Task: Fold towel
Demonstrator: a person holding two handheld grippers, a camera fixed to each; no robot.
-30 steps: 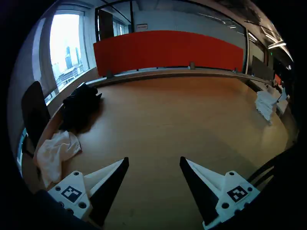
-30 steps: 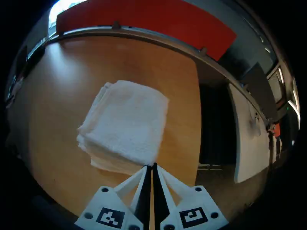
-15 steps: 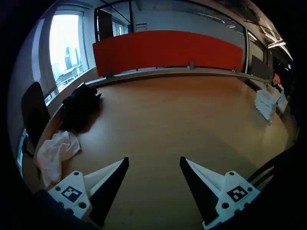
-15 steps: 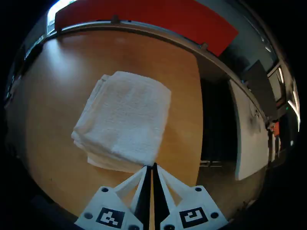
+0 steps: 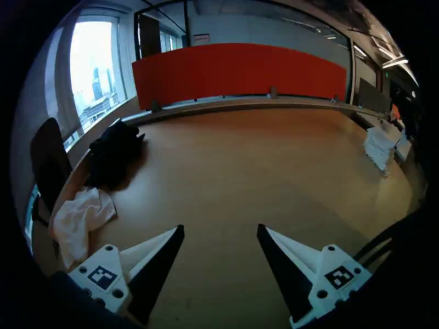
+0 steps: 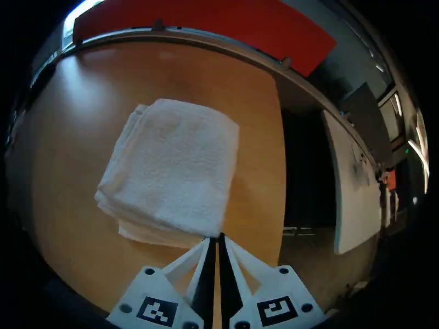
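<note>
1. The right tongs [image 6: 218, 238] are closed, and the near corner of the folded white towel [image 6: 173, 164] runs in between their tips. They seem to pinch that corner alone. The rest of the towel spreads over the tabletop [image 6: 71, 109], close to its right edge.
2. A one-corner hold may catch only some layers. If so, a lift or drag would probably let the lower layers sag or slide out, and the fold would open.
3. The towel's right side lies near the tabletop's edge, with a dark gap beyond it. A pull that way could tip it over the edge.
4. The left tongs [image 5: 219, 227] are open and hold nothing. They hang over bare tabletop well apart from the towel, which appears far off to their right. They cannot steady the stack, so any slip is the right tongs' to bear.
5. A crumpled white cloth [image 5: 82, 216] and a black heap [image 5: 112, 151] sit at the left end. A careless sweep by the left tongs could snag either one.
</note>
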